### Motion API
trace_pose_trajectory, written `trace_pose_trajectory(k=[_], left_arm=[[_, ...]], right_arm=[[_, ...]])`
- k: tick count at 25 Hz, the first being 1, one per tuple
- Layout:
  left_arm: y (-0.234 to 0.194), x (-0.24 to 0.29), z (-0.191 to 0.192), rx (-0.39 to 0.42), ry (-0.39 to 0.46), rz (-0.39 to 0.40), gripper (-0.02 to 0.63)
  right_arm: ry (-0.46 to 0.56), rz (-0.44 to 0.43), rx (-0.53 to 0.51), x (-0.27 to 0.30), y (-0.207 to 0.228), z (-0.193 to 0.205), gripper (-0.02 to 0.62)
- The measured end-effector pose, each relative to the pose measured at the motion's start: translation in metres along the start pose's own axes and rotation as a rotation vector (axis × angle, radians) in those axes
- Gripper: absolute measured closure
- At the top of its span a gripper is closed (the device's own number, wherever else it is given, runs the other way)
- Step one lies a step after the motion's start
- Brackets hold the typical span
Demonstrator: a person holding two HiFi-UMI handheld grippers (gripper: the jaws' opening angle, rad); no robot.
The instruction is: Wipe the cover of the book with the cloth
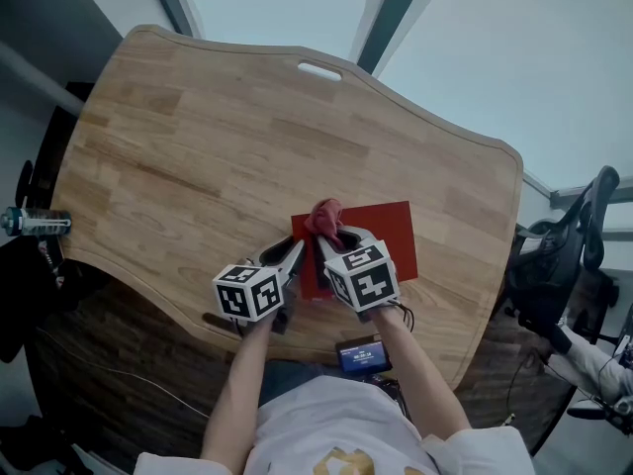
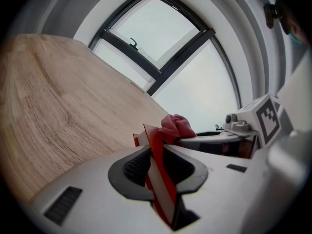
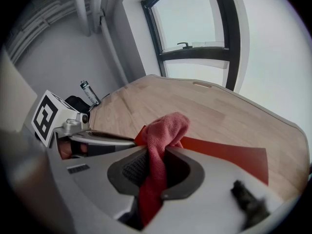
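The book (image 1: 381,228) is red and lies on the wooden table (image 1: 198,146), close to the near edge and a little right of the middle. Its long side runs left to right. Its left edge sits between the jaws of the left gripper (image 1: 295,251). In the left gripper view a red cover and a strip of white pages stand between the two dark pads, which are closed narrowly on them.

The cloth (image 1: 324,216) is pinkish red and bunched up. It is clamped in the right gripper (image 1: 336,237), whose jaws are drawn in on its folds. A rounded wad of it pokes out past the fingertips, over the far left corner of the book. Whether the wad presses on the cover cannot be told.

The two grippers sit side by side, just apart, both pointing away from the person. The marker cubes face up toward the head camera.

A slot (image 1: 318,70) is cut through the table near its far edge. A bottle (image 1: 35,223) stands off the table to the left, and a dark chair (image 1: 569,255) is off to the right. A small screen (image 1: 363,354) glows near the person's lap. Large windows lie beyond the far edge.
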State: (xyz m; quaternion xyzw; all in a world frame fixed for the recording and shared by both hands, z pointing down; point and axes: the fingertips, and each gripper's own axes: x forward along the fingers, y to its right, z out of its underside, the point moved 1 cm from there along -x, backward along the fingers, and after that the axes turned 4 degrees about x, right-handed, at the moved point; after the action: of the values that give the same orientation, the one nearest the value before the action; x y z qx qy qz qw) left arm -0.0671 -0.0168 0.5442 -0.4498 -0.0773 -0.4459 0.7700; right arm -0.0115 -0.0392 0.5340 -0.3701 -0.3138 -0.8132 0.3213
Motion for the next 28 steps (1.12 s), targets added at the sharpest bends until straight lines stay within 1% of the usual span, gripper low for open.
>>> trace_pose_trajectory(k=[16, 28], left_arm=[[0.001, 0.001, 0.0, 0.014, -0.001, 0.003, 0.52], [0.001, 0.001, 0.0, 0.02, -0.001, 0.006, 0.517]], right_arm=[[-0.004, -0.023, -0.008, -0.003, -0.016, 0.013, 0.522], [-0.009, -0.039, 0.005, -0.007, -0.024, 0.022, 0.522]])
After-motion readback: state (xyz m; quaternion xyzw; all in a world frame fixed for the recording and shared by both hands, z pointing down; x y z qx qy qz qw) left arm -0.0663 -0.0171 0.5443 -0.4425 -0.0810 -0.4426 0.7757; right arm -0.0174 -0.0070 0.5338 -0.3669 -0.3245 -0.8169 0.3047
